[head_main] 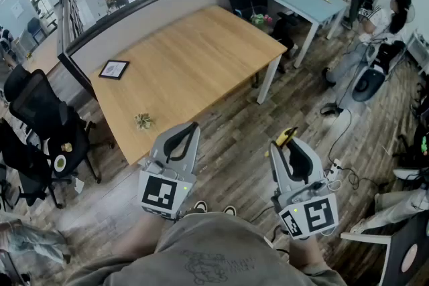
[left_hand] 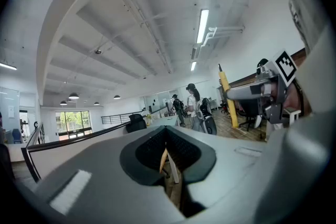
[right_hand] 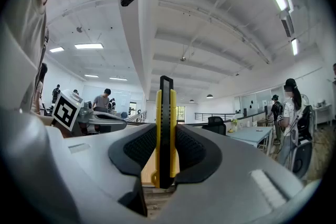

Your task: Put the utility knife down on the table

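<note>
Knife [right_hand: 166, 107], probably light, stiff and slick, sits pinched mid-body by my right tool [head_main: 289, 147], short of the desk [head_main: 194, 57].

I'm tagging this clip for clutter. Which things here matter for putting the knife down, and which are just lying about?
Job in hand: utility knife, clamped in the right gripper; wooden table.
Lying about: black frame, small plant, office chair; the left gripper is empty.

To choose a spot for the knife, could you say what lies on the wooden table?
A dark framed card and a small plant lie on the wooden table; the left gripper hides part of its near edge.
</note>
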